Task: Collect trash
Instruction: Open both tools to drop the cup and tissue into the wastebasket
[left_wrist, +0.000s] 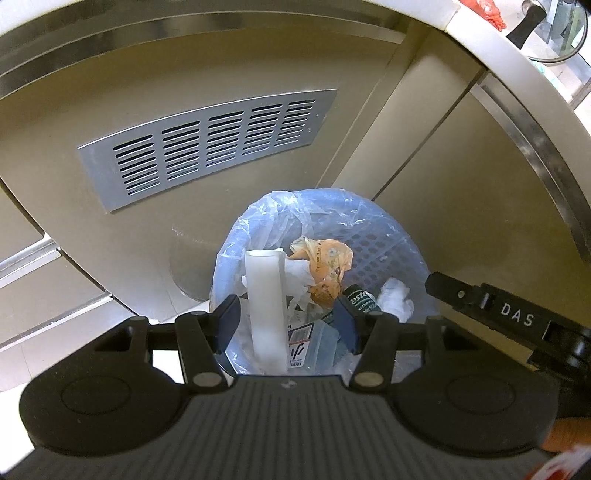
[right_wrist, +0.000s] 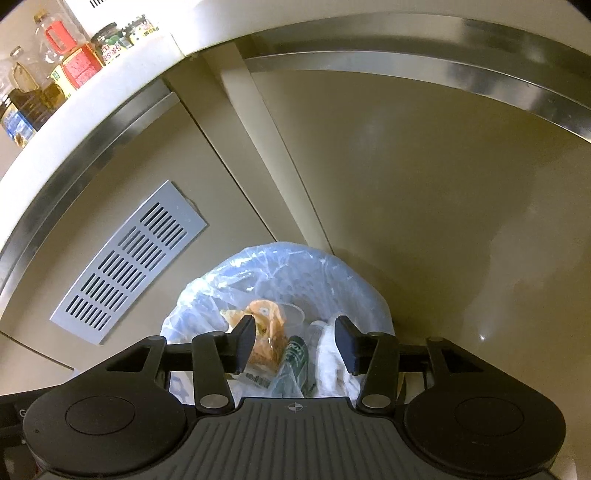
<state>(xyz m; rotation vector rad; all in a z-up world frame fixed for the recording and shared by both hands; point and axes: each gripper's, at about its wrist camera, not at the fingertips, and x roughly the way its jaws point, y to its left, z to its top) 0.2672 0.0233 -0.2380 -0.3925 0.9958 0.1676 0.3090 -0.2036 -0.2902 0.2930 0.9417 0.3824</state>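
Both tools are over the trash bin (left_wrist: 373, 243) here, a perforated blue basket lined with a clear plastic bag (left_wrist: 258, 218), standing on the floor right against the beige cabinet front (left_wrist: 147, 92), below and to the right of the grey vent grille (left_wrist: 210, 147) as the left wrist view shows it. The left tool (left_wrist: 291, 321) points steeply down into the bin, jaws about half apart, and a white tube-like piece (left_wrist: 264, 299) stands upright between them; whether the pads actually press on it I cannot tell, since it sits nearer the left pad with a clear gap on the other side. Down in the bin lies the collected trash: a crumpled orange wrapper (left_wrist: 325, 266), a dark green bottle (left_wrist: 360, 301) lying tilted beside it, a white tissue wad (left_wrist: 397, 301) towards the right wall, and a barcoded packet (left_wrist: 299, 339) near the front rim. Over on the right wrist view, the right tool (right_wrist: 295, 343) hangs over the same bag-lined bin (right_wrist: 351, 280), jaws standing apart with nothing gripped; the wrapper (right_wrist: 266, 325), the green bottle (right_wrist: 295, 358) and the white tissue (right_wrist: 332, 362) all lie below, between the pads but down in the bag. From the left camera the right tool's black finger marked DAS (left_wrist: 491, 310) comes in at the bin's right rim. Up on the white worktop (right_wrist: 110, 92) edge, at the far left corner, jars and bottles (right_wrist: 74, 62) stand in a cluster.
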